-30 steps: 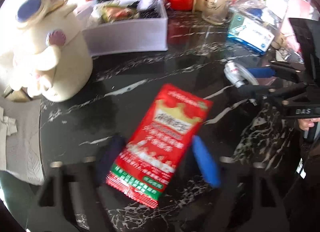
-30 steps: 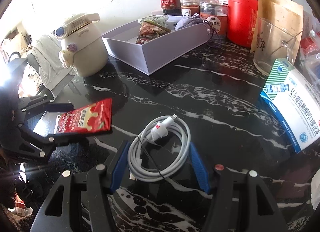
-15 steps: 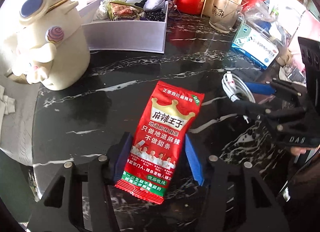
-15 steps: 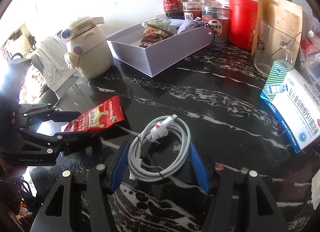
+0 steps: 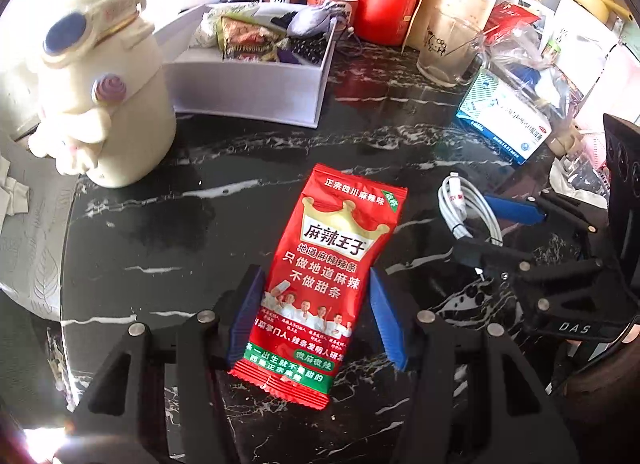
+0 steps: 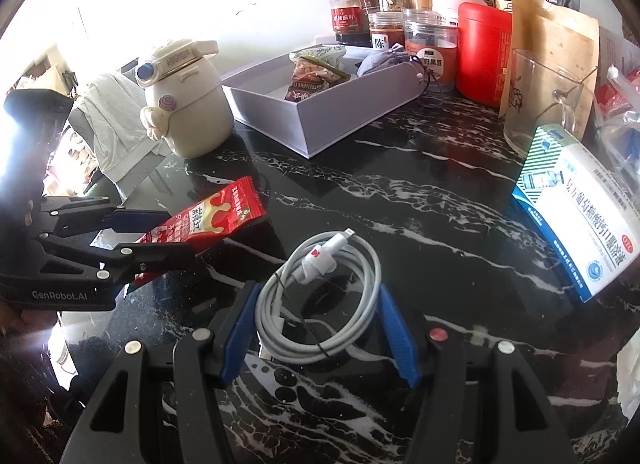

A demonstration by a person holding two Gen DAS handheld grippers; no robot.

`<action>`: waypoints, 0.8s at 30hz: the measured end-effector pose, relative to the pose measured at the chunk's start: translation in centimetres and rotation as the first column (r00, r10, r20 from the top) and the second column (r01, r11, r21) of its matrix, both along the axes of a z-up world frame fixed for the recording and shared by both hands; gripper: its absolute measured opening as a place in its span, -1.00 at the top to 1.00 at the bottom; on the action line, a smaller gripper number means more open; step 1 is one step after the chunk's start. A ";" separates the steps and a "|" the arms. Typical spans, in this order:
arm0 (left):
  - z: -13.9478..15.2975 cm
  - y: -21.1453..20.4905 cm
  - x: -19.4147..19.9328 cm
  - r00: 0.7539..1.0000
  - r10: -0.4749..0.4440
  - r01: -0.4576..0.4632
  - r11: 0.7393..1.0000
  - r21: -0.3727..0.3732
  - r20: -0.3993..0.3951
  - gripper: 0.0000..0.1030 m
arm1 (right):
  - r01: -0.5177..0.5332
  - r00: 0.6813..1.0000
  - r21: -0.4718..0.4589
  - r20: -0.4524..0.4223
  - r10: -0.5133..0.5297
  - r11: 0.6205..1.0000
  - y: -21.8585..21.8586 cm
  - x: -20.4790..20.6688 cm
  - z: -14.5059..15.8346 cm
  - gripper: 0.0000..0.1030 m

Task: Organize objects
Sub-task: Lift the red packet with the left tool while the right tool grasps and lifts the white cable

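Two grippers: left gripper [image 5: 316, 316] clamped on red snack packet [image 5: 332, 264], lifted off table [image 5: 240, 152]; right gripper [image 6: 320, 328] pads against coiled white cable [image 6: 320, 292].

Left claw [image 5: 316, 316] was clamped on a packet, pitched steeply down; right claw [image 6: 318, 324] pitched down too, blue fingers [image 6: 394, 334] half spread.

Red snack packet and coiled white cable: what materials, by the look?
Red snack packet: glossy printed plastic film, likely; crimped serrated end seal, sheen, bends when lifted. Coiled white cable: smooth matte plastic or rubber jacket, probably; holds soft loops, clip around it.
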State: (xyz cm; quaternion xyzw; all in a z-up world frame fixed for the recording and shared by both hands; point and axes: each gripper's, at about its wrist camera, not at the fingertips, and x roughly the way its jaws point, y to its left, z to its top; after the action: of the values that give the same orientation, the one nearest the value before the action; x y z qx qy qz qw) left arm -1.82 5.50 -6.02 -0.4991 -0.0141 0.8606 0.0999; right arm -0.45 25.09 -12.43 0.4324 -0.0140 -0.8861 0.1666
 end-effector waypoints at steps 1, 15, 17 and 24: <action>0.2 0.1 0.0 1.000 -0.002 0.002 1.000 -0.001 -0.004 0.00 | 0.000 1.000 -0.001 -0.004 0.000 1.000 0.0 0.0 0.2 -0.18; 4.4 0.6 -1.3 0.998 -0.006 0.005 1.000 -0.010 -0.067 0.00 | -0.006 0.997 -0.011 -0.075 0.005 1.000 0.4 -0.2 4.1 -0.18; 5.1 0.7 -1.6 0.997 -0.007 0.006 1.000 -0.013 -0.081 0.00 | -0.008 0.996 -0.009 -0.090 0.007 1.000 0.5 -0.4 4.9 -0.18; 7.5 1.1 -2.7 0.993 -0.008 0.006 1.000 -0.009 -0.120 0.00 | -0.022 0.991 -0.006 -0.132 0.021 1.000 0.6 -0.9 6.9 -0.18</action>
State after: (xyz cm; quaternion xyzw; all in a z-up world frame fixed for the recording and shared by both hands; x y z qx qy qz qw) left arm -4.52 6.61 1.46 -0.4471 -0.0026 0.8887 0.1015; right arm -1.37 25.65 -5.53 0.3723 -0.0016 -0.9108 0.1781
